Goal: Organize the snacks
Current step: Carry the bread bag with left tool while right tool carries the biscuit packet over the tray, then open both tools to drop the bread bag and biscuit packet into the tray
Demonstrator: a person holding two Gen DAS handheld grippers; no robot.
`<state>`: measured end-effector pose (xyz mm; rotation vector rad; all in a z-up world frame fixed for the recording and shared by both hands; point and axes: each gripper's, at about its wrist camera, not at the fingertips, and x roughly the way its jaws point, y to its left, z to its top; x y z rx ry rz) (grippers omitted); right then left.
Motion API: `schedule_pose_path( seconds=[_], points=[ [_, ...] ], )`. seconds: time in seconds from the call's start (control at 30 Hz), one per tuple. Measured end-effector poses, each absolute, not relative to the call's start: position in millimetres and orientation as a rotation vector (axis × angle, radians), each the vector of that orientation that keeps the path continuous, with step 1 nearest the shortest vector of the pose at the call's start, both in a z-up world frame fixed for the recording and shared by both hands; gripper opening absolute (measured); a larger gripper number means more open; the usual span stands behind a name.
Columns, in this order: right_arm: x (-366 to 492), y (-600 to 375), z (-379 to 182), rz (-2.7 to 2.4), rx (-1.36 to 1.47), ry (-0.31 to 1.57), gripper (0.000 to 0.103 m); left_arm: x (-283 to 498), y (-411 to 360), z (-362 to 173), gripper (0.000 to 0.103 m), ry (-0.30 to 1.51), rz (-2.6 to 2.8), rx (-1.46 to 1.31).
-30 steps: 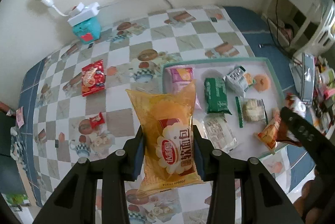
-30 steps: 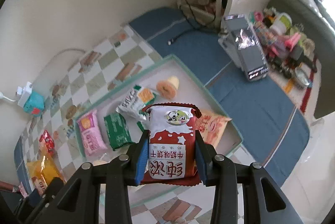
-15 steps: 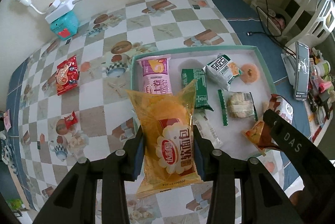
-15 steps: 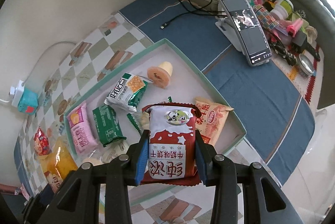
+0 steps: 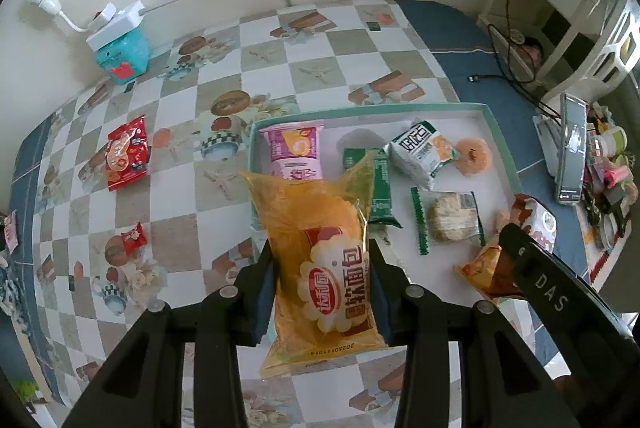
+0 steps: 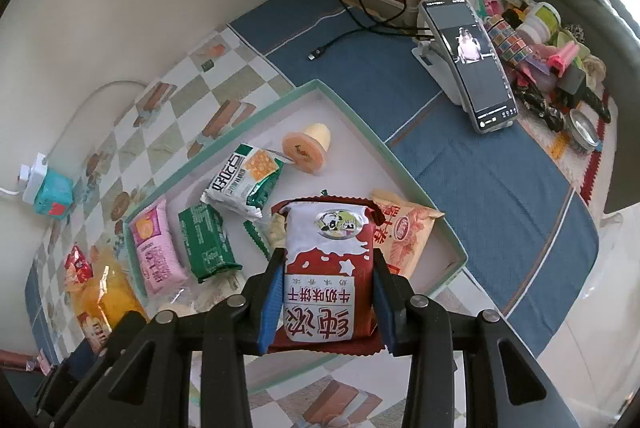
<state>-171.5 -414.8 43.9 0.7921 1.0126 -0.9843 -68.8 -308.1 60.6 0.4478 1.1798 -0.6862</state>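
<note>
My left gripper (image 5: 322, 288) pinches a yellow bread pack (image 5: 320, 260) by its long sides; the pack's long axis runs along my fingers, its far crimped end pointing up-frame over the near-left corner of the tray (image 5: 506, 155). The film is glossy, translucent and crinkled, the loaf inside soft and rounded. My right gripper (image 6: 325, 294) clamps a red-and-white biscuit pack (image 6: 326, 268), likewise lengthwise, its serrated top seam pointing away over the tray's near edge; its print reads upside down. The tray is a shallow rectangular box, white inside with a pale green rim, on a checked oilcloth (image 5: 216, 75). Inside lie a pink pack (image 5: 294, 151), a green pack (image 6: 206, 240), a white-green pack (image 6: 244, 179), a round orange cup (image 6: 306, 151) on its side, and what may be a clear-wrapped cake (image 5: 448, 218).
</note>
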Motion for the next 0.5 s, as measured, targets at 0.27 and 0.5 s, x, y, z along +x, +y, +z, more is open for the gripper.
schedule_pose_path(
  seconds=[0.27,0.5],
  points=[
    [-172,-416,46,-0.997,0.787,1.012,0.050,-65,-304,69,0.059,1.147,-0.666,0.458],
    [-172,-416,44,-1.000,0.782,1.020,0.082,-45,-292,63,0.083,1.172,-0.582,0.420]
  ],
)
